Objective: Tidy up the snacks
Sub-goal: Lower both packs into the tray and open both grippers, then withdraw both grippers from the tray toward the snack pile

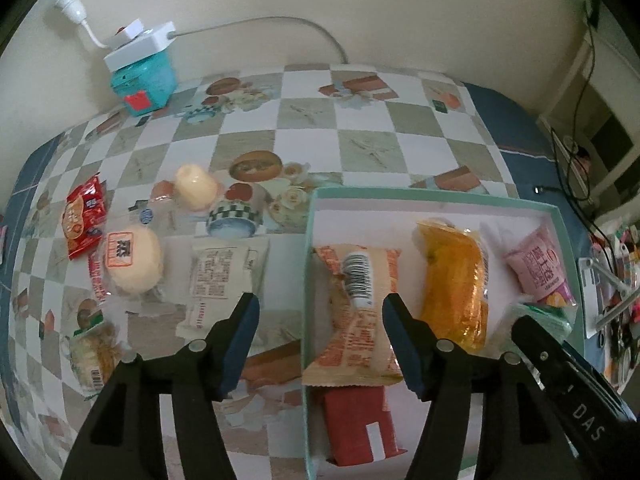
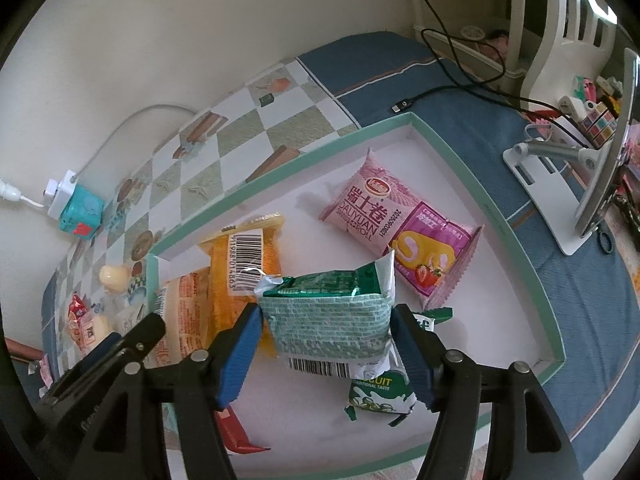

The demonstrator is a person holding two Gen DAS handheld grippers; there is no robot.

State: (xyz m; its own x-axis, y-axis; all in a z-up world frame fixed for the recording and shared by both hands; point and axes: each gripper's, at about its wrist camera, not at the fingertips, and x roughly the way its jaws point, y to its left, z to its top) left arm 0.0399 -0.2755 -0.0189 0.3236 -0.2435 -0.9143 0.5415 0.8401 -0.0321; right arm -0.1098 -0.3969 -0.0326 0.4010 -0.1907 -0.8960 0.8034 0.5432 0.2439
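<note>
A shallow mint-rimmed white box holds an orange-and-cream packet, an orange packet, a pink swiss-roll packet, a red packet and a green biscuit packet. My right gripper is shut on a green snack packet above the box. My left gripper is open and empty over the box's left wall. Loose snacks lie left of the box: a white packet, a round bun, a red packet.
A checkered tablecloth covers the table. A teal box with a white power strip stands at the back left by the wall. A white stand and a black cable are right of the box. A pale round snack lies mid-table.
</note>
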